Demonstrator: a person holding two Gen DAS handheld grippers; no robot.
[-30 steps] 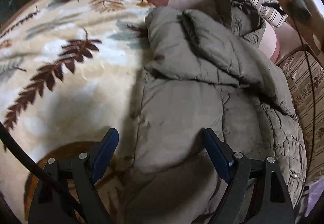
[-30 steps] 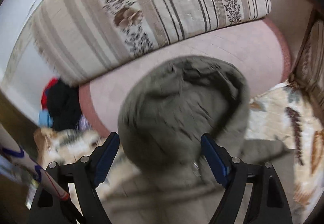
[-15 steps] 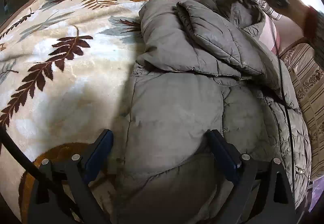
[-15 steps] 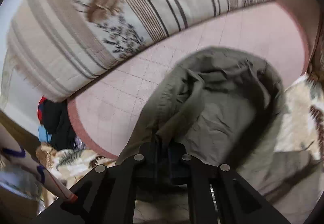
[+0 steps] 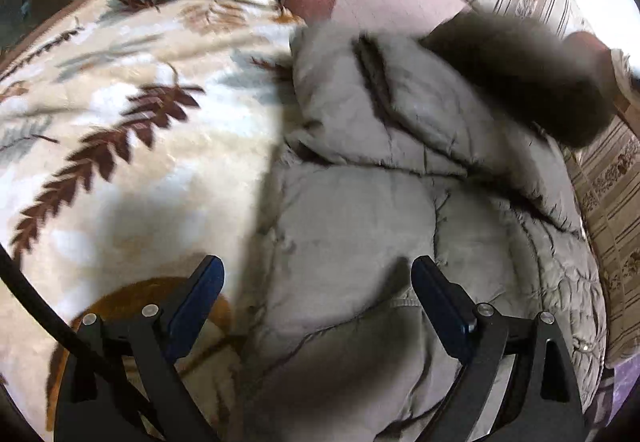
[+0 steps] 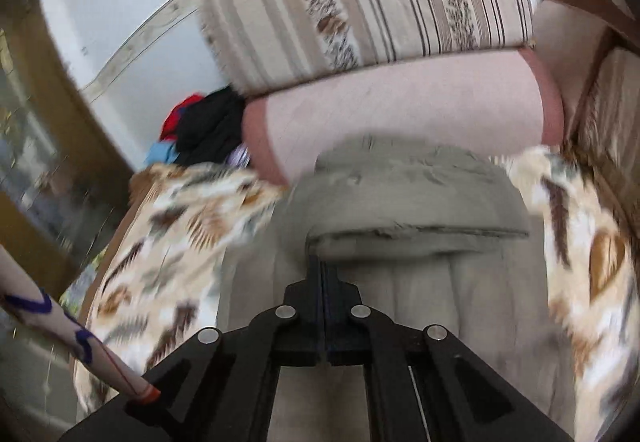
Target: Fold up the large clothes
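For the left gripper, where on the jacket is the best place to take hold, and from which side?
Probably the jacket's near hem, below the open left gripper. Come from the blanket side: that edge lies free on it, and the padding is flat there. The right gripper is already shut on the hood.

The jacket (image 5: 360, 226) is made of matt, quilted, puffy cloth. The blanket (image 5: 120, 130) is presented as soft plush fleece with a slight sheen. The cushion (image 6: 372, 6) is covered in woven striped fabric.
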